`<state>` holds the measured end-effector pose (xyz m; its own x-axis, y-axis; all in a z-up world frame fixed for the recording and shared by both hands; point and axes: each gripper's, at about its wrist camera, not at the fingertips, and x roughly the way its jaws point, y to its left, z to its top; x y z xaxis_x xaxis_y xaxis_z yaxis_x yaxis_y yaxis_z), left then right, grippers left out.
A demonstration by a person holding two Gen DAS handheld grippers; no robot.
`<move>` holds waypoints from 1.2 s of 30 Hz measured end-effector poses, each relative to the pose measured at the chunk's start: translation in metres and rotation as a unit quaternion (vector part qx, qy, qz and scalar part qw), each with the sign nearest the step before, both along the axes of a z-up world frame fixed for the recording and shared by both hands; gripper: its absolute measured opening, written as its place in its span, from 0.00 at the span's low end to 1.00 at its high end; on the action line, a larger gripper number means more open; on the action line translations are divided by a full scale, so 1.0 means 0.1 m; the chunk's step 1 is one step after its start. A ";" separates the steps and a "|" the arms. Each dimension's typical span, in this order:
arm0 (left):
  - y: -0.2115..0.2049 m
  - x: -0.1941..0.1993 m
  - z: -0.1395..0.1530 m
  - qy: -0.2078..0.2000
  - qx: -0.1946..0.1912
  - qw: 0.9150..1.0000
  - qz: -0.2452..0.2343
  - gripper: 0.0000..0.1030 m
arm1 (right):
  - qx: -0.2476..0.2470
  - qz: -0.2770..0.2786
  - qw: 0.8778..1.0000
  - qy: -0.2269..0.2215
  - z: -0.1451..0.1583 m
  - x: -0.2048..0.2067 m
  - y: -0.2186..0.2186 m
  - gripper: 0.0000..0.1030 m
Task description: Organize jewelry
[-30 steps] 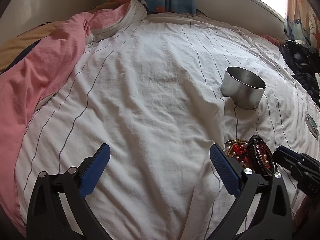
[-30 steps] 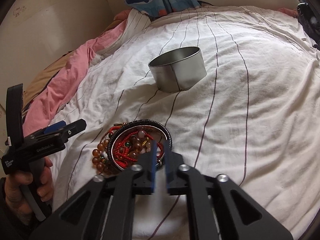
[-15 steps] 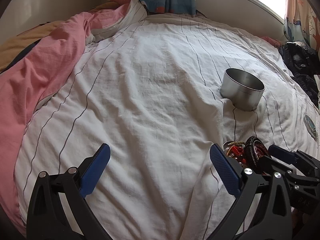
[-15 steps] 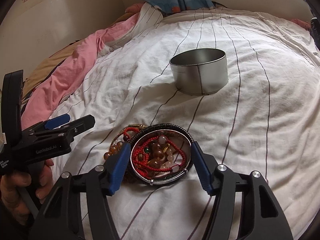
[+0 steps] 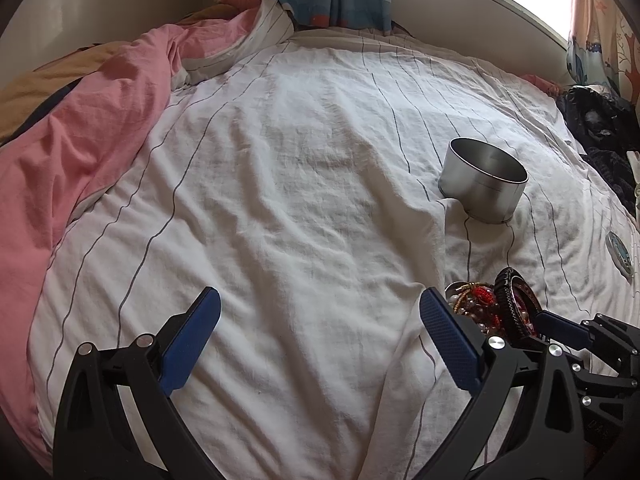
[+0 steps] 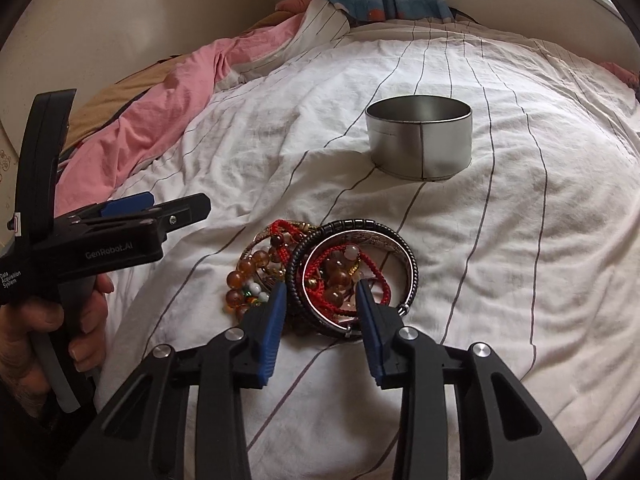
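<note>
Because the right gripper point(image 6: 320, 300) is closing its jaws across the near rims of the stacked bangles point(image 6: 354, 276), the tangled red cord and amber beads may snag and drag the whole jewelry pile point(image 6: 320, 274) along, or a rim may slip free. This pile lies on the striped sheet point(image 6: 500, 260), between and just ahead of the blue pads. Well beyond them stands the open metal tin point(image 6: 420, 142). To the left, the left gripper point(image 5: 320, 340) hangs wide apart, empty.
</note>
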<state>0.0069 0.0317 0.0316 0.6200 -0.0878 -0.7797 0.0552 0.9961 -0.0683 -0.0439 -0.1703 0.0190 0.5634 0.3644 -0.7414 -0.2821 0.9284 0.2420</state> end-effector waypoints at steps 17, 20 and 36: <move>0.00 0.00 0.00 -0.005 0.001 1.000 -0.002 0.93 | 0.048 0.016 0.998 -0.037 0.28 -0.22 -0.04 0.05; 0.00 0.00 0.01 -0.005 -0.001 1.000 -0.002 0.93 | 0.037 -0.007 0.999 -0.040 0.27 -0.24 -0.16 0.05; 0.00 -0.02 0.01 -0.005 -0.002 1.000 -0.003 0.93 | -0.013 -0.018 1.000 0.019 -0.03 0.02 -0.17 0.74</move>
